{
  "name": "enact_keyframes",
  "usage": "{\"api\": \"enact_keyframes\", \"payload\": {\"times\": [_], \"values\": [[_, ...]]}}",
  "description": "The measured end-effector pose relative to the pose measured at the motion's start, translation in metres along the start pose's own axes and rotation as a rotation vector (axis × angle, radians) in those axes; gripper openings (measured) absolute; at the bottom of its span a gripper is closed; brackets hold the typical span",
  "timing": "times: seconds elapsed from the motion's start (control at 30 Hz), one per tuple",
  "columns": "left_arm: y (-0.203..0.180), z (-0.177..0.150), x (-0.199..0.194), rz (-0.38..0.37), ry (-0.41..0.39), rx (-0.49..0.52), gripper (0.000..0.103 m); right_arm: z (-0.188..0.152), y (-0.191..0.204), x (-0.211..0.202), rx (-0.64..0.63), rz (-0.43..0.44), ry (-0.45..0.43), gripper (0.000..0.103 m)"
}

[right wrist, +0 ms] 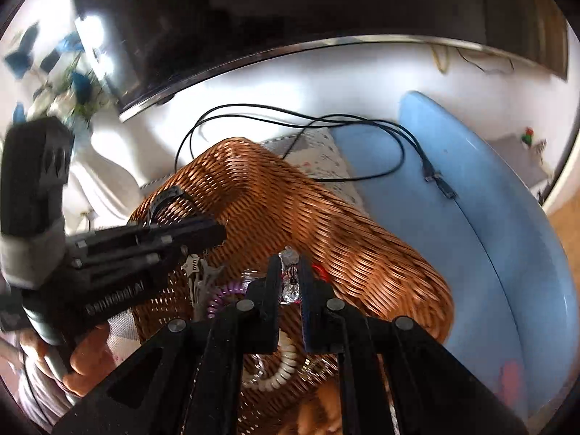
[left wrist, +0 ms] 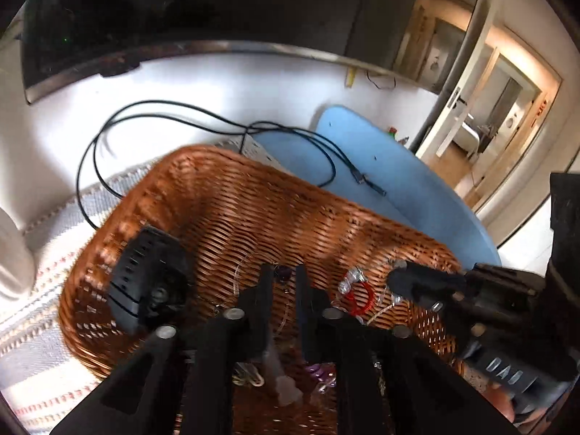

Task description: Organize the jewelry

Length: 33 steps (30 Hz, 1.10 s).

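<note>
We read pale lettering on body of right gripper, seen from left wrist camera: looks like "DAS", blurred, partly cut off. On body of left gripper, seen from right wrist camera, we read white lettering ending in "AI", perhaps "GenRobot.AI"; first letters smeared, not certain. We find no other legible text, numbers or signs.

Black tongs (silver bolts, white lettering), bare skin.
</note>
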<state>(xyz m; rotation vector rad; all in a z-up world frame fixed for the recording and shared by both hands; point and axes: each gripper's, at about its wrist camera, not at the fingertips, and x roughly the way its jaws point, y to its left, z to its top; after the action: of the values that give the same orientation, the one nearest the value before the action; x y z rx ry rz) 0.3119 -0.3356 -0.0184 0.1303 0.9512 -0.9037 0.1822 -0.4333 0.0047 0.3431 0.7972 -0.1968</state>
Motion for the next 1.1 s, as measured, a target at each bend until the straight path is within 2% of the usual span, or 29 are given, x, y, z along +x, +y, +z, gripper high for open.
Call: {"api": "enact_keyframes", "payload": {"times": [0.03, 0.07, 0.1, 0.13, 0.3, 0.37, 0.43, 0.47, 0.57, 0.7, 0.77, 0.93, 1.1], "values": [[-0.001, -0.002, -0.001, -0.006, 0.005, -0.002, 0.046, -0.001, -0.005, -0.008, 0.015, -0.001, -0.015, 0.019], [-0.001, -0.004, -0.005, -0.007, 0.0, -0.006, 0.05, -0.002, -0.006, -0.015, 0.018, -0.01, -0.031, 0.03], [-0.001, -0.006, -0.013, -0.006, -0.022, -0.009, 0.051, -0.002, -0.005, -0.024, 0.018, -0.025, -0.052, 0.039], [-0.001, -0.007, -0.023, -0.006, -0.04, -0.013, 0.051, -0.001, -0.003, -0.034, 0.012, -0.036, -0.075, 0.041], [0.0, -0.012, -0.103, -0.005, -0.17, -0.036, 0.052, -0.004, 0.028, -0.092, -0.035, -0.037, -0.18, 0.042], [-0.007, -0.023, -0.146, 0.034, -0.245, -0.027, 0.058, -0.012, 0.047, -0.125, -0.057, -0.054, -0.243, 0.048], [-0.015, -0.041, -0.183, 0.084, -0.312, -0.01, 0.074, -0.019, 0.061, -0.145, -0.079, -0.078, -0.281, 0.057], [-0.021, -0.052, -0.198, 0.116, -0.337, -0.006, 0.076, -0.029, 0.072, -0.16, -0.095, -0.099, -0.314, 0.061], [-0.029, -0.096, -0.23, 0.215, -0.376, -0.025, 0.078, -0.055, 0.091, -0.183, -0.108, -0.123, -0.362, 0.062], [-0.04, -0.147, -0.252, 0.4, -0.396, -0.034, 0.078, -0.088, 0.11, -0.192, -0.106, -0.118, -0.322, 0.062], [-0.043, -0.163, -0.265, 0.424, -0.408, -0.052, 0.078, -0.1, 0.118, -0.192, -0.109, -0.126, -0.301, 0.062], [-0.054, -0.201, -0.282, 0.39, -0.432, -0.083, 0.078, -0.129, 0.139, -0.197, -0.109, -0.094, -0.27, 0.062], [-0.058, -0.212, -0.288, 0.458, -0.425, -0.092, 0.078, -0.143, 0.154, -0.198, -0.134, -0.107, -0.259, 0.062]]}}
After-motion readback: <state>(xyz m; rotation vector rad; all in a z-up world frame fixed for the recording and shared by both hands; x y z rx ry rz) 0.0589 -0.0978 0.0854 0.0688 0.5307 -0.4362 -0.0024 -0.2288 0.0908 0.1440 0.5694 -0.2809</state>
